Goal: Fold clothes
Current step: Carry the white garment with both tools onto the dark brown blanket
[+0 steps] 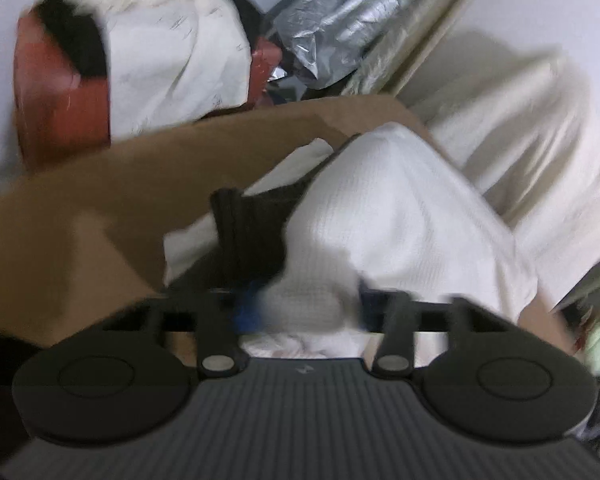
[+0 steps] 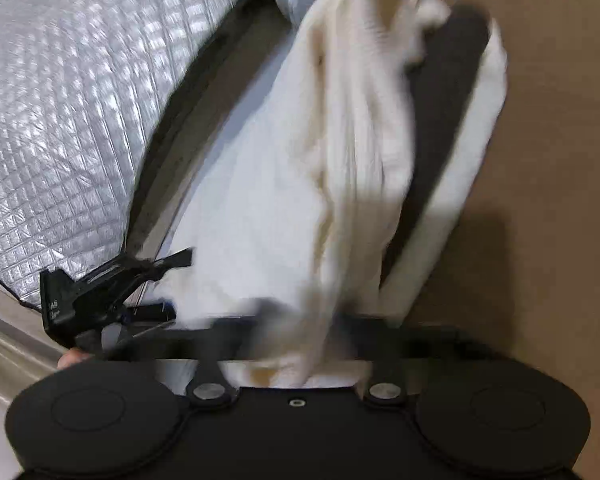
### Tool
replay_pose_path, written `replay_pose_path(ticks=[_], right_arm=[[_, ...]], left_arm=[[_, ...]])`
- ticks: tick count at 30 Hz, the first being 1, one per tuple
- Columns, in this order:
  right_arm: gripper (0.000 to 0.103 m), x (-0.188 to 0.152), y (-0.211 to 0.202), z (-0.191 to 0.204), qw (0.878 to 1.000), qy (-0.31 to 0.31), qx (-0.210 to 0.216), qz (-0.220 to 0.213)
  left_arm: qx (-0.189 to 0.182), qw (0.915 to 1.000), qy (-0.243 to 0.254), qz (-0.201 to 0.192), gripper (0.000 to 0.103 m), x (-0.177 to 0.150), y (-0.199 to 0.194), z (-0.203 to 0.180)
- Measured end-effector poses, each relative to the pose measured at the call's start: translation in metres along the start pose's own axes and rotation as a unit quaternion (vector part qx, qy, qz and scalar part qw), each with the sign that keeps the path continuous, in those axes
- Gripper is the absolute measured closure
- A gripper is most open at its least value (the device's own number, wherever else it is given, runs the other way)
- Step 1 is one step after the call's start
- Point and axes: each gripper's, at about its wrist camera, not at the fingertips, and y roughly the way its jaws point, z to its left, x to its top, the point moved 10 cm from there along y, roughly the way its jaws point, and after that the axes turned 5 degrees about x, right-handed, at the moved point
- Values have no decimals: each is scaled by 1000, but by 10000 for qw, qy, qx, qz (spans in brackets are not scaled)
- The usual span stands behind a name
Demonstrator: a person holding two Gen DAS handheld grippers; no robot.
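A white waffle-knit garment (image 1: 400, 208) with a black trim (image 1: 244, 232) lies bunched on a brown surface (image 1: 100, 184). My left gripper (image 1: 306, 308) is shut on a fold of it, and white cloth fills the gap between the blue pads. In the right wrist view the same garment (image 2: 340, 140) hangs in long folds with its black band (image 2: 448, 100) beside them. My right gripper (image 2: 300, 328) is shut on its lower end, though blur hides the pads. The left gripper (image 2: 172, 286) shows at the left, held by a hand (image 2: 70, 358).
A red-brown tub (image 1: 60, 92) draped with white cloth (image 1: 172, 52) stands at the back left. Crumpled silver foil (image 1: 340, 20) lies behind the brown surface. A quilted silver sheet (image 2: 60, 120) fills the upper left. Cream fabric (image 1: 520, 140) lies to the right.
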Motion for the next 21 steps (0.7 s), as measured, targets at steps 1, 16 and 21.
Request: replay_pose_path(ticks=[1, 16, 21], right_arm=[[90, -2, -5, 14, 9999, -20, -70, 130], [44, -28, -30, 42, 9922, -1135, 521, -68], [32, 27, -77, 5, 9950, -453, 510, -729]], left_arm=[[67, 9997, 226, -51, 75, 9, -8, -8], [2081, 9684, 803, -1111, 50, -5, -36, -2], [875, 9869, -225, -1339, 48, -70, -66, -25]])
